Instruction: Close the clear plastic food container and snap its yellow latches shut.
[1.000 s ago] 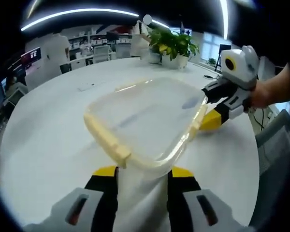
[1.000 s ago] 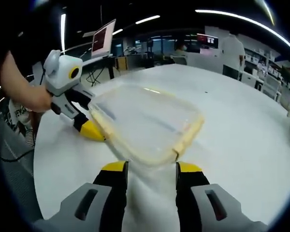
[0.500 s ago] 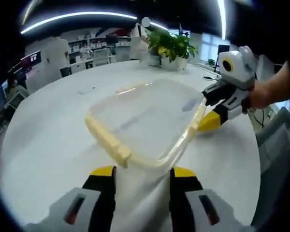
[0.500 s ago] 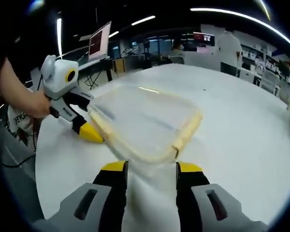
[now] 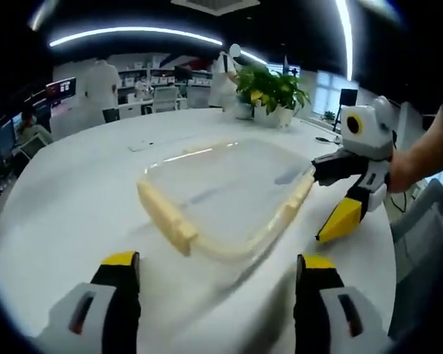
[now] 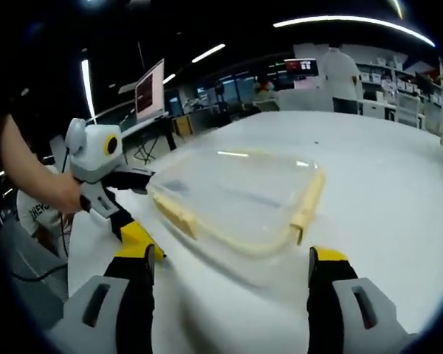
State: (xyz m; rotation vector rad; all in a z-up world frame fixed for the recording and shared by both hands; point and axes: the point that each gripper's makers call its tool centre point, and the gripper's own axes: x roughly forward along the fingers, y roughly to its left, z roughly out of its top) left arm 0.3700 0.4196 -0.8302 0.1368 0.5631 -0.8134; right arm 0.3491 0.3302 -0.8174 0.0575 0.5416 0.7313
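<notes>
Here, left gripper view: left gripper (image 5: pixel 214 291) spread wide, empty; clear container (image 5: pixel 225 192) lay closed on white table (image 5: pixel 66 199). Right gripper view: right gripper (image 6: pixel 229 284) likewise spread, container (image 6: pixel 240 195) just ahead. Judged step: latching; next, press yellow latch (image 6: pixel 308 200).

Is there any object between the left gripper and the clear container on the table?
No. Bare white table lies between the left gripper and the container. The right gripper sits at the container's far side, not in that path.
</notes>
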